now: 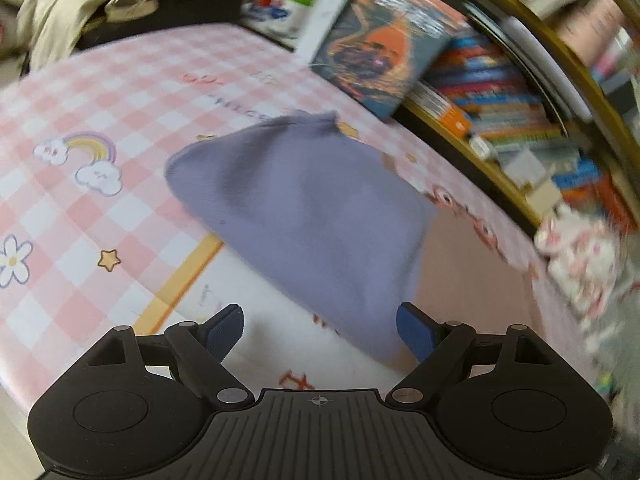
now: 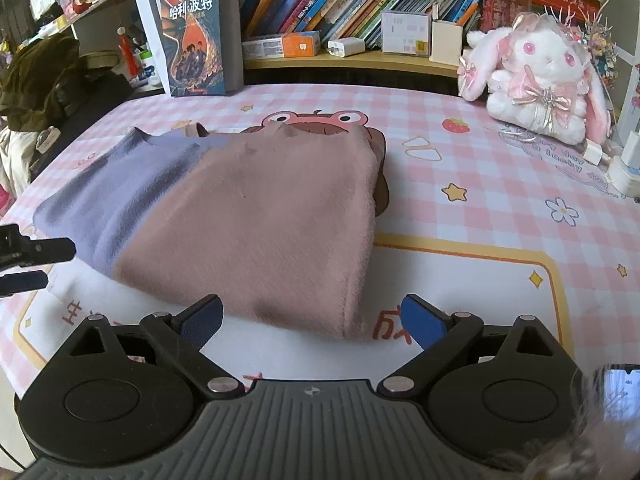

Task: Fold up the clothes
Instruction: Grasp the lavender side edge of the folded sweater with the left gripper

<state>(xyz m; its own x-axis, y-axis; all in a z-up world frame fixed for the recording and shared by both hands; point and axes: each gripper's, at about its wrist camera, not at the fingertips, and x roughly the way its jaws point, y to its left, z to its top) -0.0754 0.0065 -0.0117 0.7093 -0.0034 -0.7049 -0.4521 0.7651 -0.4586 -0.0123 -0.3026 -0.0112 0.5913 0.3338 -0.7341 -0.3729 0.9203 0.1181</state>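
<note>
A folded sweater lies on the pink checked table mat (image 2: 500, 184). Its pink part (image 2: 264, 224) fills the middle of the right wrist view and its purple part (image 2: 120, 188) lies to the left. The left wrist view shows the purple part (image 1: 304, 208), blurred, with the pink part (image 1: 472, 280) beside it. My left gripper (image 1: 320, 330) is open and empty, just short of the purple edge; its fingers also show at the left edge of the right wrist view (image 2: 36, 264). My right gripper (image 2: 312, 320) is open and empty, at the sweater's near edge.
A bookshelf (image 2: 360, 8) with many books runs along the back. A Harry Potter book (image 2: 196, 36) stands at the table's far edge. A white and pink plush rabbit (image 2: 540, 76) sits at the back right. Dark clothes (image 2: 44, 76) are piled at the left.
</note>
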